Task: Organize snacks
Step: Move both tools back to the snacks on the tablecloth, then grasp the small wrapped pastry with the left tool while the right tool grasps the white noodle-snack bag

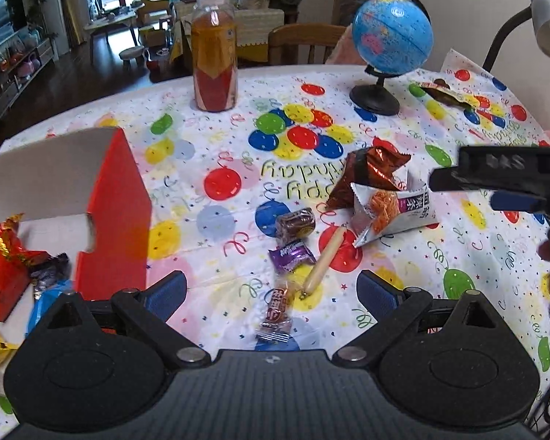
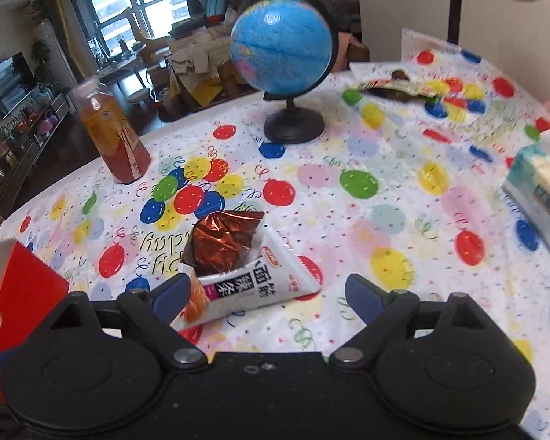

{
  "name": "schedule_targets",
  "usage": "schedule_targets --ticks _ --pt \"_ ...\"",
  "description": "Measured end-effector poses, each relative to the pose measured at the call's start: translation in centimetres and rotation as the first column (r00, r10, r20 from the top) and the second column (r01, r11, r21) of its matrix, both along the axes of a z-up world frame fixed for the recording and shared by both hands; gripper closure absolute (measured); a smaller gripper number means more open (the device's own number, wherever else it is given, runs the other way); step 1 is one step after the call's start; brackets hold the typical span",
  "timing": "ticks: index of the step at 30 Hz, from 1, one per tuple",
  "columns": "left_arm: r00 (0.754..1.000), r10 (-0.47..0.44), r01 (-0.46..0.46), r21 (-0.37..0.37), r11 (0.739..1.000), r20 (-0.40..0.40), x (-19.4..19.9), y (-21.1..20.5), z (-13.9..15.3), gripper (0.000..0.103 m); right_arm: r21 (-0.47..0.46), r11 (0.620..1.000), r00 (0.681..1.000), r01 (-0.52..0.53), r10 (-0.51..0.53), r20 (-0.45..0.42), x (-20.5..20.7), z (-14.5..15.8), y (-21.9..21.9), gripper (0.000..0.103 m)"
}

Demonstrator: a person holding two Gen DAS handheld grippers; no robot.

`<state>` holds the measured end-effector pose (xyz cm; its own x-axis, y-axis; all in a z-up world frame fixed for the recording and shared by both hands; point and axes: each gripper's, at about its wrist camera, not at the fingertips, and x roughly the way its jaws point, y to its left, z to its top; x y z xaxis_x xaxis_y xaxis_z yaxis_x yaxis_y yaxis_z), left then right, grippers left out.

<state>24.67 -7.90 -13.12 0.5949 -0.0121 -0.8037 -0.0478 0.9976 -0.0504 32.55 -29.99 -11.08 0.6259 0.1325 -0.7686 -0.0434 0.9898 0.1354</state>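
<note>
My left gripper hangs open over a cluster of small sweets: a clear-wrapped candy, a purple candy, a brown wrapped candy and a tan sausage stick. None of them touches its pads. A red cardboard box at the left holds several wrapped snacks. My right gripper is open low over a white noodle-snack packet, which lies between its fingers and leans against a brown-red foil bag. In the left wrist view the same packet lies beside the right gripper's fingers.
A balloon-print cloth covers the table. A blue globe on a black stand and an orange drink bottle stand at the back. A tissue pack lies at the right, an opened wrapper at the far right, near a lamp.
</note>
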Motion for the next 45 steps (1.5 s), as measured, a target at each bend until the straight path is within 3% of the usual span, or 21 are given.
schedule_targets --ticks 7,12,15,20,24,28,34,36,38,45 --pt "0.996 0.024 -0.027 -0.033 0.999 -0.086 1.0 0.7 -2.5 0.005 0.089 0.992 0.99 0.084 -0.073 -0.123 2.8 -2.6 0.0 0.031" --pt "0.99 0.017 -0.023 -0.039 0.999 -0.138 1.9 0.9 -3.8 0.037 0.124 0.99 0.991 0.073 -0.058 -0.125 3.2 -3.0 0.2 0.036" --pt "0.986 0.011 -0.017 -0.038 0.999 -0.165 2.3 0.9 -4.5 0.043 0.152 0.986 0.99 0.073 -0.054 -0.127 3.6 -2.6 0.1 0.042" --pt "0.986 -0.015 0.008 -0.039 0.999 -0.164 2.4 0.5 -4.8 0.048 0.124 0.99 0.989 0.072 -0.055 -0.139 4.1 -2.7 0.6 0.042" --pt "0.983 -0.036 0.027 -0.051 0.998 -0.18 2.7 0.2 -5.3 0.06 0.166 0.981 0.986 0.102 -0.078 -0.148 4.1 -3.4 0.0 0.042" --pt "0.983 -0.032 0.021 -0.062 0.998 -0.181 2.8 0.4 -5.5 0.065 0.229 0.96 0.976 0.162 -0.122 -0.179 4.8 -3.6 -0.7 0.042" --pt "0.985 -0.048 0.041 -0.044 0.998 -0.168 2.8 0.3 -5.5 0.074 0.188 0.97 0.966 0.154 -0.108 -0.237 5.1 -4.7 0.0 0.043" --pt "0.984 -0.065 0.058 -0.046 0.997 -0.166 2.7 0.0 -5.5 0.081 0.2 0.966 0.958 0.164 -0.107 -0.267 4.6 -5.4 -0.2 0.048" --pt "0.984 -0.072 0.065 -0.045 0.997 -0.165 2.7 -0.1 -5.5 0.081 0.212 0.967 0.955 0.144 -0.08 -0.286 4.2 -5.9 -0.4 0.068" --pt "0.983 -0.081 0.072 -0.062 0.995 -0.165 2.5 -0.2 -5.5 0.085 0.235 0.969 0.968 0.079 -0.018 -0.251 1.9 -5.6 -1.3 0.082"
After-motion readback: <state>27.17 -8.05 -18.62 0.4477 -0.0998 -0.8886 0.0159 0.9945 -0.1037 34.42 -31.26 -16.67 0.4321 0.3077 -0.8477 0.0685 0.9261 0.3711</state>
